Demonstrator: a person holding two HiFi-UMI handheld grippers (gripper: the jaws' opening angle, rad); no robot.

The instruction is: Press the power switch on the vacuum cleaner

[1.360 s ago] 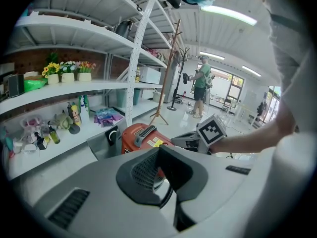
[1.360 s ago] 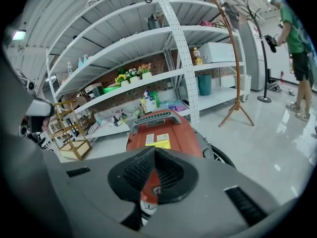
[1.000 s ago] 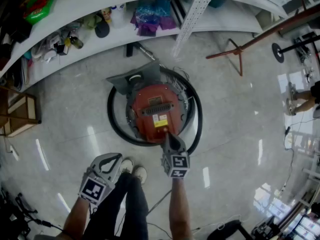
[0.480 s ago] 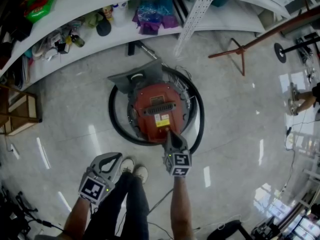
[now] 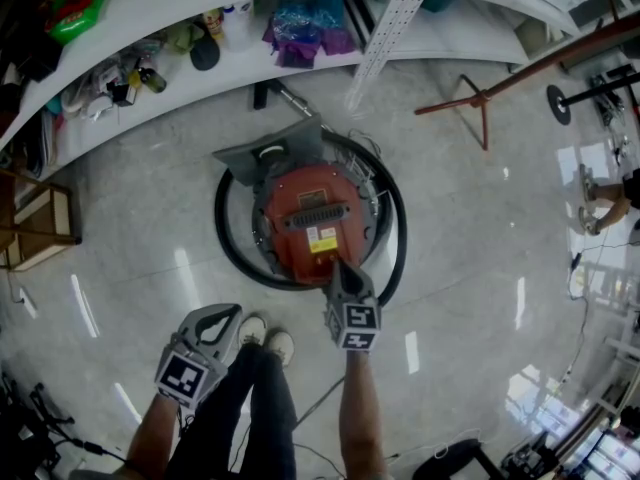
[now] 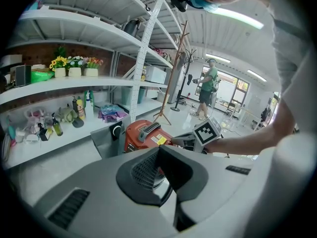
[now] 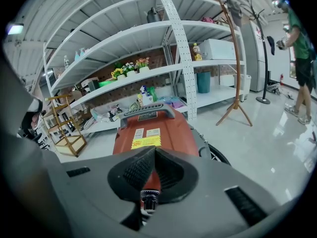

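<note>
The red drum vacuum cleaner [image 5: 313, 218] stands on the glossy floor, with a black handle [image 7: 146, 112] across its top and a yellow label [image 7: 146, 142] below it. My right gripper [image 5: 336, 267] is shut, its tip down on the near edge of the red lid. In the right gripper view the jaws meet at the tip of the right gripper [image 7: 155, 150], and a small dark knob [image 7: 148, 198] shows just beneath them. The left gripper [image 5: 226, 314] is shut, empty, and held back beside the person's leg. From it I see the vacuum [image 6: 140, 133] and the right gripper's marker cube [image 6: 206, 131].
A black hose [image 5: 232, 258] loops round the vacuum, and a grey nozzle plate [image 5: 268, 151] lies behind it. White shelves [image 5: 150, 28] with bottles and bags run along the back. A wooden rack [image 5: 40, 230] stands left, a coat stand [image 5: 480, 103] right. A person in green [image 7: 298, 43] stands far right.
</note>
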